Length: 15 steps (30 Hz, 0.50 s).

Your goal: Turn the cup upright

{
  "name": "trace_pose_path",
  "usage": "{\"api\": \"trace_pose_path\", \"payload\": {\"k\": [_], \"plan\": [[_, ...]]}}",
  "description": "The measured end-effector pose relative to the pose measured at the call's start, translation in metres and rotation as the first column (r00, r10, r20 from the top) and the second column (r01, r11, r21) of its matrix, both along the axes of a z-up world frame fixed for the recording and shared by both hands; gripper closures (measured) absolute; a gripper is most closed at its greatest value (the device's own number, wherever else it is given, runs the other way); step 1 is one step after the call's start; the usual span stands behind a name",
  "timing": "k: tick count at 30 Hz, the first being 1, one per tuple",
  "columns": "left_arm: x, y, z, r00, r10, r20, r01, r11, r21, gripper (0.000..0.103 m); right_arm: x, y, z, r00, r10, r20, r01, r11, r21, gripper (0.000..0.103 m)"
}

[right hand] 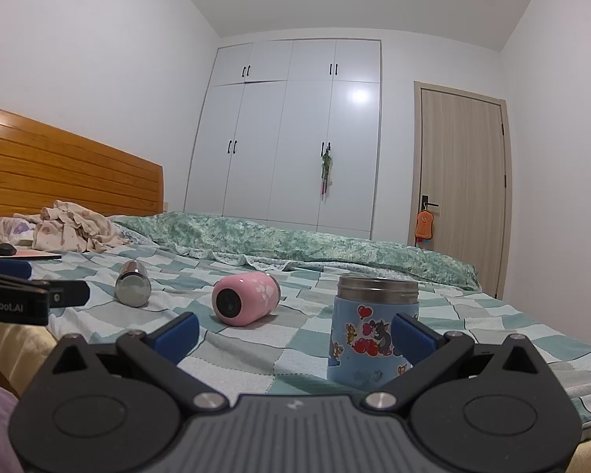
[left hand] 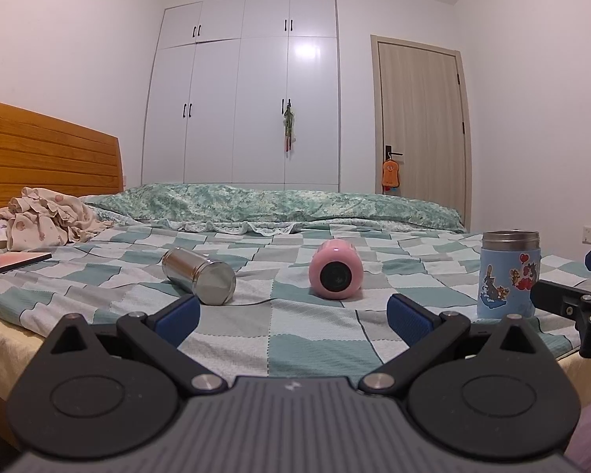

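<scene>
A pink cup (left hand: 335,274) lies on its side on the checked bedspread, its dark base toward me; it also shows in the right wrist view (right hand: 245,303). A steel cup (left hand: 199,280) lies on its side to its left, also in the right wrist view (right hand: 133,288). A blue cartoon-sticker cup (left hand: 509,275) stands upright at the right, close before the right gripper (right hand: 360,339). My left gripper (left hand: 293,317) is open and empty, short of the cups. My right gripper (right hand: 295,333) is open and empty; its right finger (right hand: 413,335) overlaps the blue cup in the view.
The checked bedspread (left hand: 315,347) covers the bed. A green quilt (left hand: 279,201) lies along the far side. Crumpled clothes (left hand: 47,216) and a tablet with a dark object (left hand: 8,264) sit at the left by the wooden headboard (left hand: 39,146). Wardrobe and door stand behind.
</scene>
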State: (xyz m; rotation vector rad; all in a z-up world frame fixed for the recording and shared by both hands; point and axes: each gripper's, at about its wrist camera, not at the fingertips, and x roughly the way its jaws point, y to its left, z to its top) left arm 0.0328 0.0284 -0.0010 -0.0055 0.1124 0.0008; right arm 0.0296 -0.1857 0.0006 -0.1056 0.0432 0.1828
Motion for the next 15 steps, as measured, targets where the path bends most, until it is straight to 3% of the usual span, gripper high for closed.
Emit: {"api": "trace_pose_path", "payload": {"k": [15], "plan": [[0.0003, -0.0015, 0.0005, 1.000, -0.002, 0.003, 0.002, 1.000, 0.000, 0.000, 0.0001, 0.0000, -0.0003, 1.000, 0.000, 0.000, 0.000, 1.000, 0.000, 0.000]]}}
